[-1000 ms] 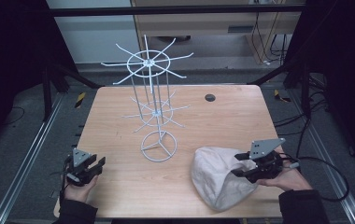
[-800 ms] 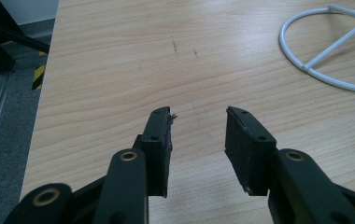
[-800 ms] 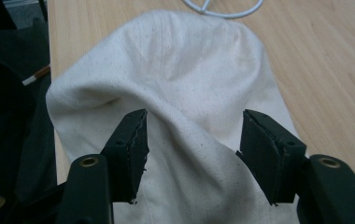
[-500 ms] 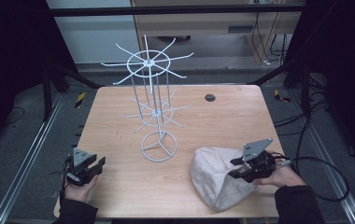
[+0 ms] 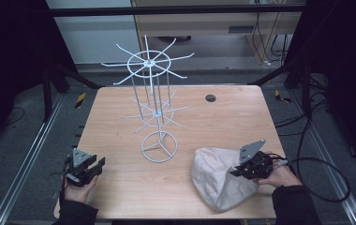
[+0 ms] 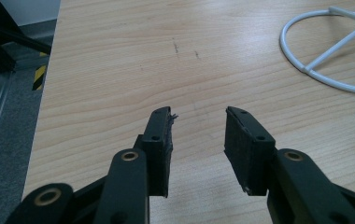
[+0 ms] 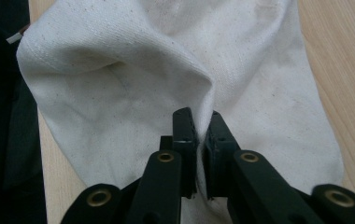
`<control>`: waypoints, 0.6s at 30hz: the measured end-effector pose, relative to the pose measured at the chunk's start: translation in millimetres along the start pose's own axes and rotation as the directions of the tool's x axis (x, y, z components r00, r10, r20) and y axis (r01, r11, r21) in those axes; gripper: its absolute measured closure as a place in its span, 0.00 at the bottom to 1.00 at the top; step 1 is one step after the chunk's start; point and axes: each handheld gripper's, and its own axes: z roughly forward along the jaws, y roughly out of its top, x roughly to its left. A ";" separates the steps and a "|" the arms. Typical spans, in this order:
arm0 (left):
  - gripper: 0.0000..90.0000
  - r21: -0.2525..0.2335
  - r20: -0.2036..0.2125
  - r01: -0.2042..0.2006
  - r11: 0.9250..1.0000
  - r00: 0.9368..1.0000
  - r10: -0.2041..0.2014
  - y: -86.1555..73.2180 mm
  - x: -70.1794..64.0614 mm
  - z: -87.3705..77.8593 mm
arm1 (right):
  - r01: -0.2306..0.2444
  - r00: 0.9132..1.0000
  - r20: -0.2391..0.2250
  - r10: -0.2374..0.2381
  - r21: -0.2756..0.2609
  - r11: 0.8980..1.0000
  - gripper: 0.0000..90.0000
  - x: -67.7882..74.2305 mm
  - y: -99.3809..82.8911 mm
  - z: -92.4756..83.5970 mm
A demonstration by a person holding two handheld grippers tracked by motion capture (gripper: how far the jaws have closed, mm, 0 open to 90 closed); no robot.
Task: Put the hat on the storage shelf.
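The right gripper (image 7: 200, 122) has just been closing and now pinches a fold of the cloth (image 5: 216, 180), which lies crumpled at the table's (image 5: 120, 112) near right corner. The rack (image 5: 155, 108) stands up-table and to its left. The left gripper (image 5: 88, 168), narrowly parted and empty, sits well apart at the near left edge.

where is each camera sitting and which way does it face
High view: above the person's edge, facing forward and down on the light wooden table; forearms, left gripper, right gripper.
Left gripper view: on that gripper, along its parted black jaws over bare wood.
Right gripper view: along jaws pinching a fold of cream cloth bag.
Shared: the white wire rack's ring base in high and left gripper views; the bag in high and right.
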 end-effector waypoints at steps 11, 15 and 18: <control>0.68 -0.003 0.000 0.003 1.000 1.000 -0.003 0.1 -0.4 0.2 | -0.016 1.000 0.011 0.017 -0.046 0.999 0.99 1.7 3.0 -12.7; 0.68 -0.003 -0.001 0.003 1.000 1.000 -0.003 0.2 -0.4 0.3 | -0.036 0.999 0.031 0.039 -0.107 0.994 0.99 3.0 3.0 -21.0; 0.68 -0.002 -0.001 0.000 1.000 1.000 0.000 0.3 -0.4 0.4 | -0.068 0.996 0.047 0.076 -0.160 0.985 0.99 3.2 2.1 -26.7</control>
